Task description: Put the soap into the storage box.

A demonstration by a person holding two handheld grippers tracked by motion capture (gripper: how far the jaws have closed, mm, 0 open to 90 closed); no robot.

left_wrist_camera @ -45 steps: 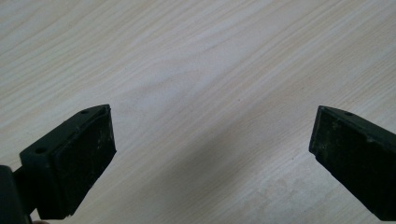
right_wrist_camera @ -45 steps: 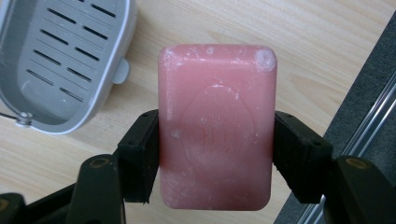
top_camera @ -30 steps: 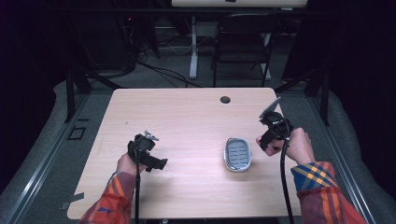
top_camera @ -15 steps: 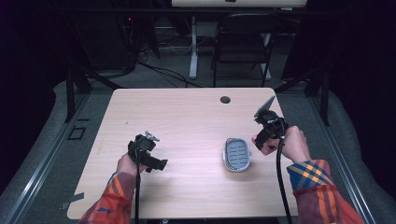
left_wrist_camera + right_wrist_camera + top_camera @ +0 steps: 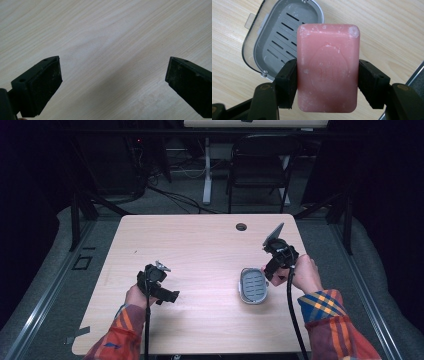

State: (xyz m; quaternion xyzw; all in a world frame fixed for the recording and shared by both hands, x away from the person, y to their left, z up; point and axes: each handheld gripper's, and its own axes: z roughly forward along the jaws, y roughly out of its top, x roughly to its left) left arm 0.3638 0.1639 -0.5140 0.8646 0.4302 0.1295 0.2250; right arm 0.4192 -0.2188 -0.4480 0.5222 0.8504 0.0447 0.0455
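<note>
Pink soap bar [image 5: 327, 67] sits clamped between the right claw [image 5: 327, 82] pads; that claw has drifted inward since a second ago — the grey slotted soap dish [image 5: 284, 37] now lies just beyond it; left claw [image 5: 112, 82] gapes wide over bare worktop [image 5: 105, 35]; placing looks imminent.

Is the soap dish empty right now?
Empty: the soap dish shows its bare slotted floor, and the pink soap sits clamped in the right gripper.
</note>
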